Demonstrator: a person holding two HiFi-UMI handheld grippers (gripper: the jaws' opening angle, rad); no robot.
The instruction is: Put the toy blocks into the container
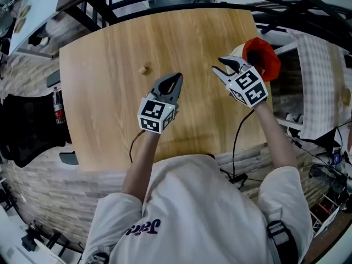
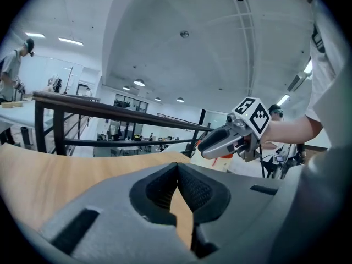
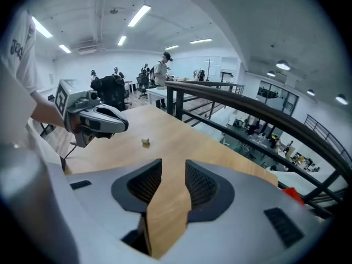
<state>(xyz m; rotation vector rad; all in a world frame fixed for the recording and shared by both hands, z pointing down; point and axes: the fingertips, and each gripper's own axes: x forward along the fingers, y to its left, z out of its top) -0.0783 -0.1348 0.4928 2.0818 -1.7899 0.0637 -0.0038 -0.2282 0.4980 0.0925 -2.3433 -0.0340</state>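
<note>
1. The left gripper (image 1: pixel 175 80) hovered over the middle of the wooden table (image 1: pixel 104 114). Its jaws were together at the tips and held nothing. In the left gripper view, only bare wood showed through the narrow wedge below the meeting tips.
2. The right gripper (image 1: pixel 221 66) sat in the upper right of the head view, near the table's right edge. Its jaws were apart, with nothing but tabletop between them.
3. One small, pale toy block (image 1: pixel 144 69) lay alone on the table in the upper middle of the head view. It was up and to the left of the left gripper and well apart from both tools. The right gripper view showed it left of centre, beyond the jaws.
4. The container (image 1: pixel 263 56) had a red upper part and a cream body. It stood at the table's right edge, just beyond the right gripper, at the upper right of the head view.
</note>
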